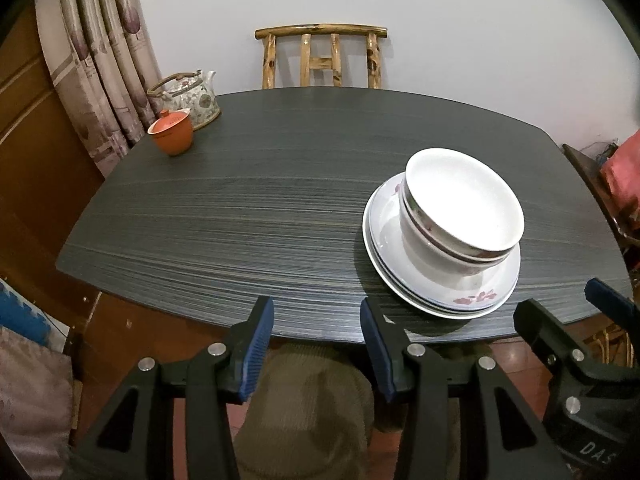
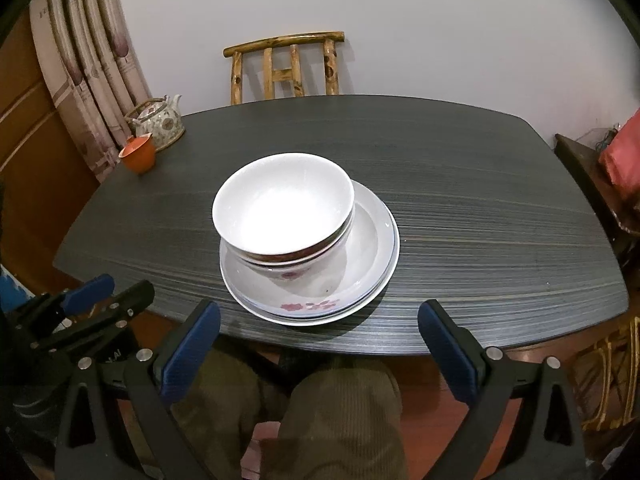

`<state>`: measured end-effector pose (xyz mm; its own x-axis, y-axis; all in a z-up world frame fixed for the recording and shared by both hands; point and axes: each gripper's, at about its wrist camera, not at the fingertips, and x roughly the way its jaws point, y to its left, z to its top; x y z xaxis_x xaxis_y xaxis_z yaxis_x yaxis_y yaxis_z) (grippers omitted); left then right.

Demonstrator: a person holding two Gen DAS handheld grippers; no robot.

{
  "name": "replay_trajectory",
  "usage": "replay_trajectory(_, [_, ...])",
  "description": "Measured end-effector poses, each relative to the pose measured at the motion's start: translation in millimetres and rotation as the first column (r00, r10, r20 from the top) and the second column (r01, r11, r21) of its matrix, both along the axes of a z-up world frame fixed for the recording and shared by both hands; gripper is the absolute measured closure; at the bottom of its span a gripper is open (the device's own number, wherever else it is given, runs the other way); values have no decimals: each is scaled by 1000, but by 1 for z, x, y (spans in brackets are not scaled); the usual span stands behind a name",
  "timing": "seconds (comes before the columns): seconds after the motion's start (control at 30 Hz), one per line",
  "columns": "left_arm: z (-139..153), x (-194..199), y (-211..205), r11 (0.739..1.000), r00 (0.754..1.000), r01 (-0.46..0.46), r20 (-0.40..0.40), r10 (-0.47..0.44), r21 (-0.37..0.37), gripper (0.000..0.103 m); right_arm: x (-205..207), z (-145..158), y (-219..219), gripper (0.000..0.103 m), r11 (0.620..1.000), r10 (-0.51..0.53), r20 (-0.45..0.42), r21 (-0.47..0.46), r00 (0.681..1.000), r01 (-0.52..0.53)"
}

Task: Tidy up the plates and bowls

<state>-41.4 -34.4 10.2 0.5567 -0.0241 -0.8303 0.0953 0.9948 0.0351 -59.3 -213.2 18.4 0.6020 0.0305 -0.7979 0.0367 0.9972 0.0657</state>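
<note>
White bowls [image 1: 464, 208] with red flower trim are nested together and stand on a stack of white plates [image 1: 476, 300] near the front edge of the dark table [image 1: 240, 200]. The bowls [image 2: 284, 208] and the plates [image 2: 360, 248] also show in the right wrist view. My left gripper [image 1: 316, 344] is open and empty, held off the table's front edge, left of the stack. My right gripper [image 2: 320, 344] is open and empty, just in front of the stack. Each gripper shows in the other's view: the right [image 1: 568, 320] and the left [image 2: 108, 296].
A patterned teapot [image 1: 190, 98] and an orange lidded cup [image 1: 172, 132] stand at the table's far left corner. A bamboo chair [image 1: 322, 58] stands behind the table. Curtains [image 1: 100, 60] hang at the left. A red item [image 2: 624, 156] lies at the right.
</note>
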Motion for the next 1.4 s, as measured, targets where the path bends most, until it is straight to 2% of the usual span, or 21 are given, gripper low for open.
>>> replay_trajectory(1.4, [-3, -1, 8, 1000, 1000, 4, 13, -4, 21, 57, -4, -11, 8, 4, 999, 21, 0, -29, 1000, -21])
